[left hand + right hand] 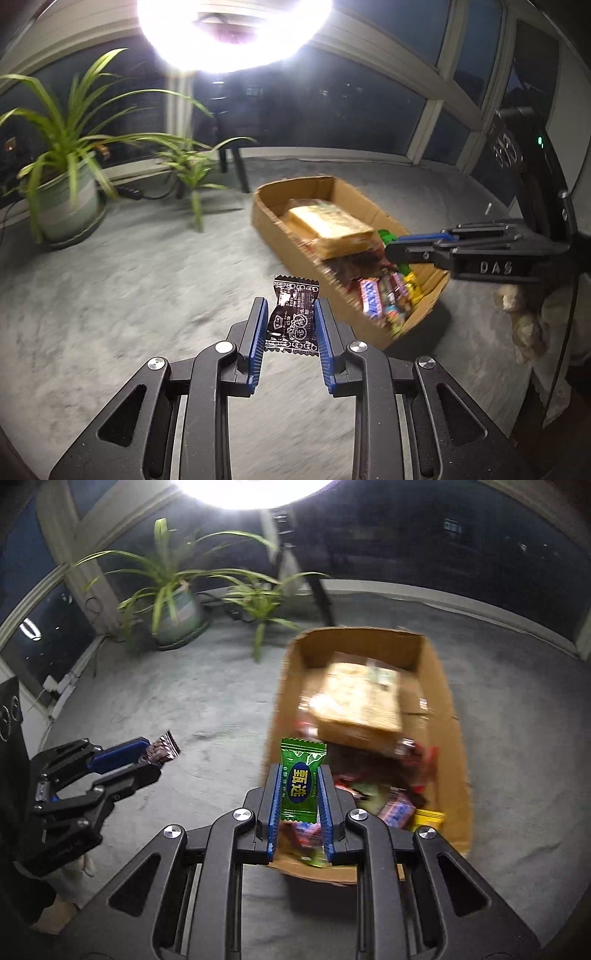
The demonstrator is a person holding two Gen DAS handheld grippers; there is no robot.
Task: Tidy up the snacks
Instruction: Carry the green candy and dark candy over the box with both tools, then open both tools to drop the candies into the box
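Observation:
My left gripper (290, 308) is shut on a black snack packet (293, 314) and holds it above the grey carpet, left of the cardboard box (273, 221). My right gripper (300, 775) is shut on a green candy packet (300, 781) and holds it over the near end of the box (454, 738). The box holds a tan bread pack (328, 221) and several small wrapped snacks (384, 295). The left gripper (147, 755) with its dark packet (162, 751) shows at the left of the right wrist view. The right gripper (395, 249) shows over the box in the left wrist view.
A potted plant (62, 199) stands at the far left by the windows, with a smaller plant (192, 173) and dark chair legs (236, 166) beside it. Grey carpet (147, 280) surrounds the box. A bright lamp glares overhead.

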